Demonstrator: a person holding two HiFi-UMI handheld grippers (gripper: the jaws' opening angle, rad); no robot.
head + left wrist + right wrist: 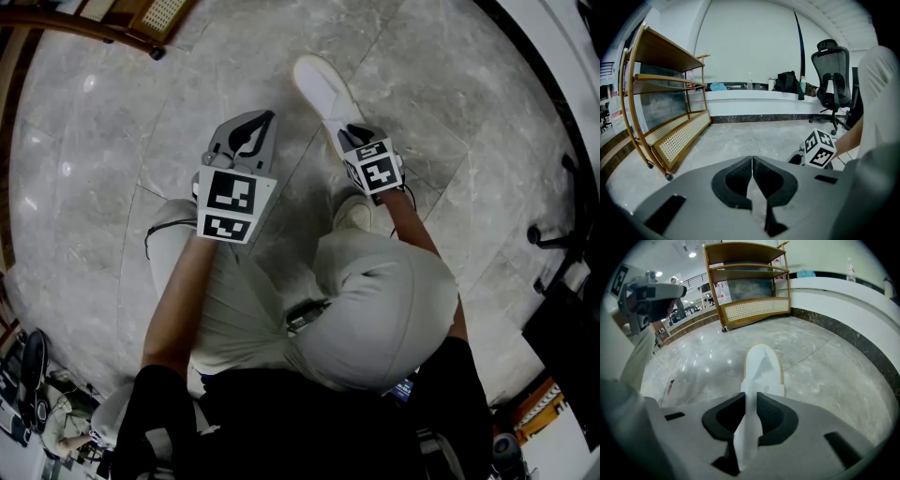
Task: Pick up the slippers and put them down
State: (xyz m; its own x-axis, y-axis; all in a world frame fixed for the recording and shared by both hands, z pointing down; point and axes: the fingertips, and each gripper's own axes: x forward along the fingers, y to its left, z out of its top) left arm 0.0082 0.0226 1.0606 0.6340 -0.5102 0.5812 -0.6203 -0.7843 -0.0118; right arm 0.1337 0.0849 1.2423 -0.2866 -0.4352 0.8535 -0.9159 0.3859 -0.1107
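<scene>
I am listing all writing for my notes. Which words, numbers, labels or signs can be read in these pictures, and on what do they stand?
No text can be read.
The left marker cube and right marker cube: black-and-white square patterns only, no letters.
The red-and-white sign by the shelf: too blurred.
The bottle label: too small.
The slipper: no print seen.

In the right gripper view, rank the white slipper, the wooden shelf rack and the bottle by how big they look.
1. wooden shelf rack
2. white slipper, enlarged by being nearest the camera
3. bottle, far off
</scene>
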